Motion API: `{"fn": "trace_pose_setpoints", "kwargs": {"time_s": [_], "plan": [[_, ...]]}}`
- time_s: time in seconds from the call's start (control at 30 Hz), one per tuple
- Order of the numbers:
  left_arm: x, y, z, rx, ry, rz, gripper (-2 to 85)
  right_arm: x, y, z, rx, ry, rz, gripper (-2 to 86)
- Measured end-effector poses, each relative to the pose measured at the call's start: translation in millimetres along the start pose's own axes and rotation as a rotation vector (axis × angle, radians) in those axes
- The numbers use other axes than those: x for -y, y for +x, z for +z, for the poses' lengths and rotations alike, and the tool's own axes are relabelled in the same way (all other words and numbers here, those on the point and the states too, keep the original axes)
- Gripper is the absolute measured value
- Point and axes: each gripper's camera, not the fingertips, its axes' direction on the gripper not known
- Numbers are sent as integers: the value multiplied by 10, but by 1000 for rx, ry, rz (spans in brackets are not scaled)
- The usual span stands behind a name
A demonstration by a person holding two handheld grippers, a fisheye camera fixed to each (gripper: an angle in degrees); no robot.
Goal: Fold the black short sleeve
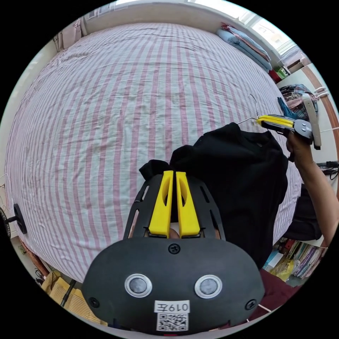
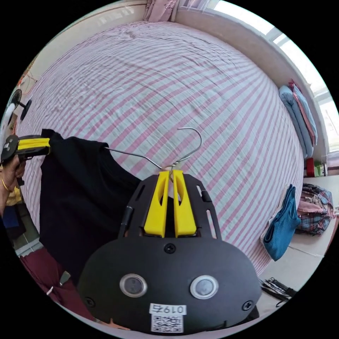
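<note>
We see the left gripper (image 1: 172, 173) clenched on a sleeve of the black shirt (image 1: 243, 180), which hangs on a wire hanger (image 2: 169, 155) above the striped bed (image 1: 123, 106). The right gripper (image 2: 168, 173) is clamped on the hanger's neck. Folded bedding (image 1: 247, 44) lies at the bed's far edge.

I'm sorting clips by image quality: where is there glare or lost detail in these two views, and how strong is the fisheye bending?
Left gripper view: window blown out white, black shirt nearly featureless, bedsheet stripes bulging outward. Right gripper view: window equally overexposed, wire hanger sharp, sheet stripes curving strongly toward the rim.
</note>
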Motion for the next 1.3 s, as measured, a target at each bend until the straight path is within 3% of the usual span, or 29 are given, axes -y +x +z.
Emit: {"fn": "trace_pose_setpoints", "kwargs": {"time_s": [0.3,0.53,0.7,0.9,1.1,1.17,1.23,1.3], "plan": [[219,-40,-161,-52,-69,-13,7,-743,1129,-615,-22,85,336,-5],[293,-17,-353,-116,-105,-83,10,-1820,2352,-672,143,141,847,-4],[251,175,-648,-171,-86,-48,12,-1900,2654,-1259,346,391,739,-6],[-17,85,-1688,-319,114,-190,12,-1583,3071,-2476,572,721,660,-7],[-455,562,-2756,-211,133,-134,9,-1333,3675,-4232,729,992,543,-7],[-506,1019,-3062,79,0,4,8,-1330,3777,-4883,732,1060,486,-7],[-557,1346,-3415,366,-19,62,7,-1354,3845,-5731,737,1115,403,-8],[-591,1583,-3919,494,37,117,7,-1397,3833,-6353,725,1139,328,-8]]}}
